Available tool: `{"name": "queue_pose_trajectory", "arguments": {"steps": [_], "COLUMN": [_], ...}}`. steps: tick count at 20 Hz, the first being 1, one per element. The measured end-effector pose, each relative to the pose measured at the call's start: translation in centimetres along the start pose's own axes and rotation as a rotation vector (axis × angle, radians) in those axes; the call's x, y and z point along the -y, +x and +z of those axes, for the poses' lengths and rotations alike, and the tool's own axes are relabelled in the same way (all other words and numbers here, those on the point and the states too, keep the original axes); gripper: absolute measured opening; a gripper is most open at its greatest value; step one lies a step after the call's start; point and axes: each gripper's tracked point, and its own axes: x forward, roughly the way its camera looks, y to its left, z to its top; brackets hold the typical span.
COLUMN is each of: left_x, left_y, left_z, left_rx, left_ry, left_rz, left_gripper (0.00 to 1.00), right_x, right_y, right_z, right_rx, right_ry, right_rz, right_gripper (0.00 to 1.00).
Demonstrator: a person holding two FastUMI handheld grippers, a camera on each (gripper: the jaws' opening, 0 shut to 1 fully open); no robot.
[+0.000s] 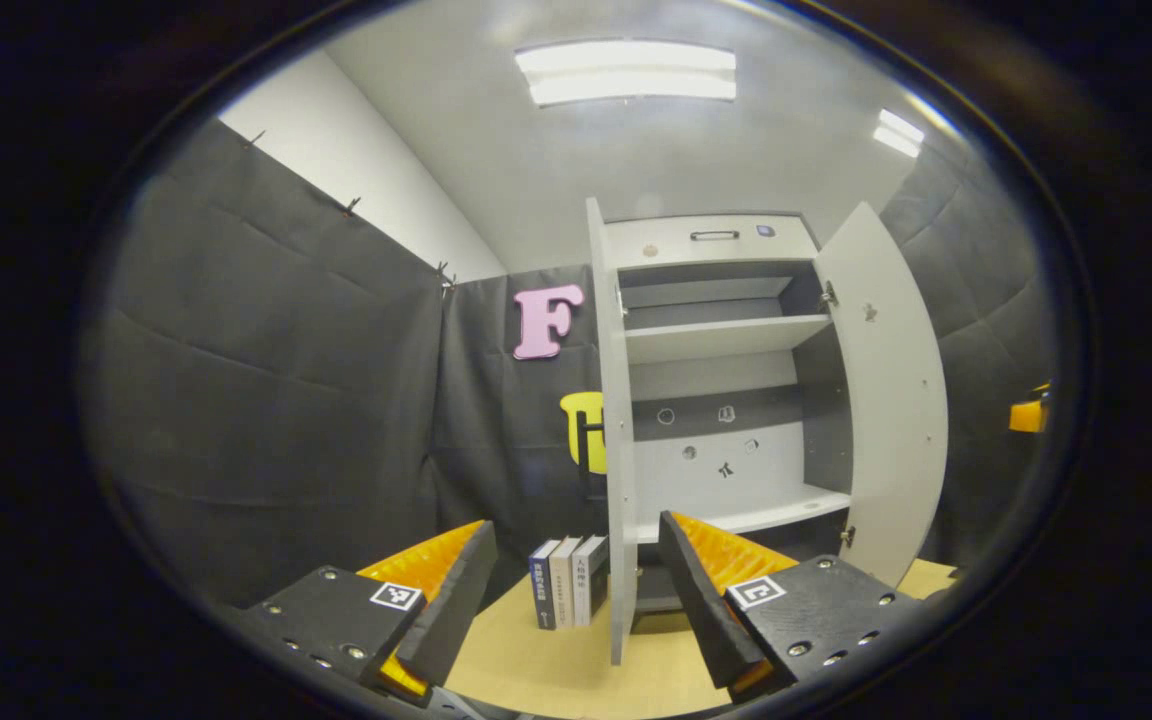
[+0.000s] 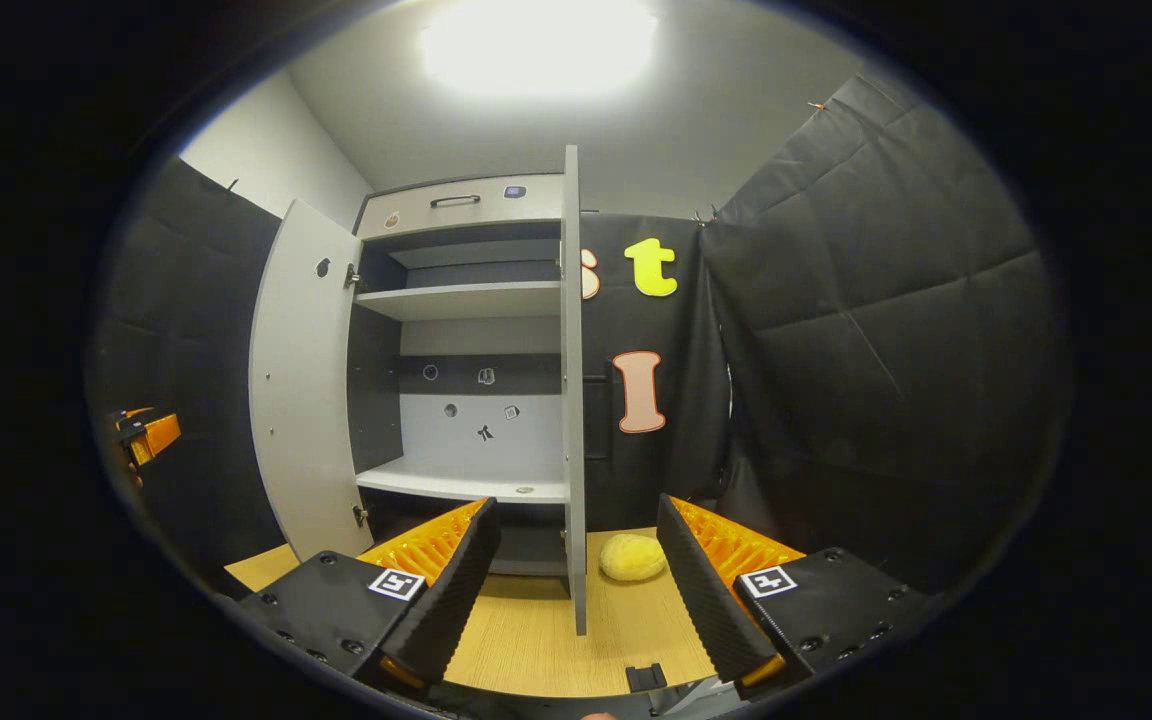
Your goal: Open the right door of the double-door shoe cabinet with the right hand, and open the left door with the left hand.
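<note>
The white shoe cabinet (image 1: 711,240) stands on the table with both doors swung wide. In the left gripper view the left door (image 1: 619,420) shows edge-on, its lower edge between the fingers of my open left gripper (image 1: 578,540), neither finger pressing on it. The right door (image 1: 886,400) hangs open beyond. In the right gripper view the right door (image 2: 571,380) is edge-on between the spread fingers of my open right gripper (image 2: 577,520), untouched. The left door (image 2: 301,390) stands open at the left. Bare shelves (image 2: 461,300) show inside.
Three books (image 1: 566,580) stand upright on the wooden table (image 1: 536,670) just left of the left door. A yellow soft lump (image 2: 633,557) lies on the table (image 2: 536,640) right of the right door. Black padded walls close in on both sides.
</note>
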Motion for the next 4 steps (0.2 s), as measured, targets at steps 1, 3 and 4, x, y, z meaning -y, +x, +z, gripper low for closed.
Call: {"name": "queue_pose_trajectory", "arguments": {"steps": [1,3,4], "left_x": [-0.05,-0.06,-0.11], "left_y": [0.04,0.01,-0.03], "left_z": [0.03,0.04,0.06], "left_rx": [0.001,0.001,0.001], "left_ry": [0.000,-0.005,-0.005], "left_rz": [0.004,0.004,0.004], "left_gripper": [0.94,0.94,0.94], "right_x": [0.05,-0.04,-0.01], "right_y": [0.09,0.06,0.14], "right_z": [0.10,0.10,0.22], "right_rx": [-0.002,0.000,0.002], "right_ry": [0.000,-0.002,-0.005], "right_rz": [-0.001,0.000,0.001], "right_gripper": [0.98,0.98,0.94]}}
